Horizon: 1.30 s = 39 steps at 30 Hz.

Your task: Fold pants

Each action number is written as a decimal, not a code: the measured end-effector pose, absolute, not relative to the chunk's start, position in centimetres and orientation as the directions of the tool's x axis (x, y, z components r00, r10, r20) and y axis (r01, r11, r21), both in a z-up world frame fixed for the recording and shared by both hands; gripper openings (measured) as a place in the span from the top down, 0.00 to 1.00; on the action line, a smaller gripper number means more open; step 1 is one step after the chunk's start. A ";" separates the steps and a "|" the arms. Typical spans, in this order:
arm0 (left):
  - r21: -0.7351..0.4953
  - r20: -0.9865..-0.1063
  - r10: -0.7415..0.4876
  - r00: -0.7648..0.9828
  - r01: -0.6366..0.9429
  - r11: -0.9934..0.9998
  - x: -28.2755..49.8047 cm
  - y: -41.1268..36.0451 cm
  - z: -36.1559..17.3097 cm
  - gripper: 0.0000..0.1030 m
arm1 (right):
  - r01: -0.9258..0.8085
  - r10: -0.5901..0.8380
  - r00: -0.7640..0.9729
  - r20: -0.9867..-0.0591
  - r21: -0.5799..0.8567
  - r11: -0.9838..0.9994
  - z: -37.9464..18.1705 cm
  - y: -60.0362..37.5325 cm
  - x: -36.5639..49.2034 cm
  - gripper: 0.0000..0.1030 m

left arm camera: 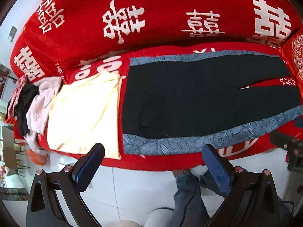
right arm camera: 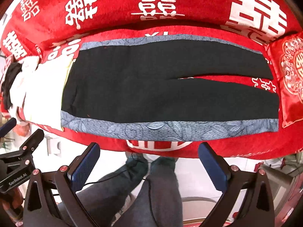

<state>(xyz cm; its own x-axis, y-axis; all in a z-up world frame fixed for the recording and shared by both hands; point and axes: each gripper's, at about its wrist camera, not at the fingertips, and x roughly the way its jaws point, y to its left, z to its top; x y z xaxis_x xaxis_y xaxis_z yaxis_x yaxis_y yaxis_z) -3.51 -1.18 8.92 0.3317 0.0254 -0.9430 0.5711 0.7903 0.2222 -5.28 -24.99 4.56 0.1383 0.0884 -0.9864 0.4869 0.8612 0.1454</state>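
Note:
Black pants with blue patterned side stripes lie flat on a red sofa seat, waistband at the left, the two legs spread apart to the right. They also show in the right wrist view. My left gripper is open and empty, held above the sofa's front edge near the waistband end of the near blue stripe. My right gripper is open and empty, above the front edge near the middle of the near stripe.
A cream garment and a heap of pink and black clothes lie left of the pants. A red embroidered cushion sits at the right end. The sofa back rises behind. The person's legs stand on the white floor below.

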 end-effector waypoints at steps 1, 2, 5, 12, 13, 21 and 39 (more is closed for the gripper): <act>0.209 -0.947 0.018 0.320 0.573 0.793 -3.2 -0.9 8.8 0.00 | 0.491 0.090 0.131 -0.987 0.143 0.859 4.4 -24.7 -5.2 0.00; 0.202 -0.950 0.016 0.313 0.574 0.794 -2.9 -0.7 8.7 0.00 | 0.495 0.094 0.128 -0.987 0.146 0.857 4.2 -24.3 -5.3 0.00; 0.182 -0.957 0.007 0.290 0.580 0.794 -2.3 -0.1 8.4 0.00 | 0.501 0.086 0.126 -0.988 0.138 0.854 4.3 -23.6 -5.2 0.00; 0.125 -0.960 -0.051 0.276 0.584 0.802 -1.5 0.4 8.8 0.00 | 0.527 0.050 0.126 -0.991 0.109 0.843 4.8 -23.3 -5.2 0.00; 0.122 -0.961 -0.054 0.273 0.587 0.800 -1.5 0.3 8.7 0.00 | 0.529 0.045 0.125 -0.991 0.105 0.842 4.9 -23.3 -5.2 0.00; 0.130 -0.960 -0.043 0.277 0.575 0.808 -1.2 0.8 8.6 0.00 | 0.520 0.019 0.120 -0.993 0.079 0.851 5.3 -22.6 -4.7 0.00; 0.139 -0.955 -0.042 0.295 0.564 0.814 -0.9 1.8 8.8 0.00 | 0.514 -0.021 0.123 -0.992 0.046 0.857 6.0 -21.8 -4.4 0.00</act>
<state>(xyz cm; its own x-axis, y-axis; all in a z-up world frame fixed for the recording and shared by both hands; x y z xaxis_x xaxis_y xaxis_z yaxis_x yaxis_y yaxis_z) -0.94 1.85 8.77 0.2950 -0.0416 -0.9546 0.5639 0.8141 0.1388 -4.36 -21.78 5.97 0.1232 -0.0206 -0.9922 0.5139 0.8566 0.0461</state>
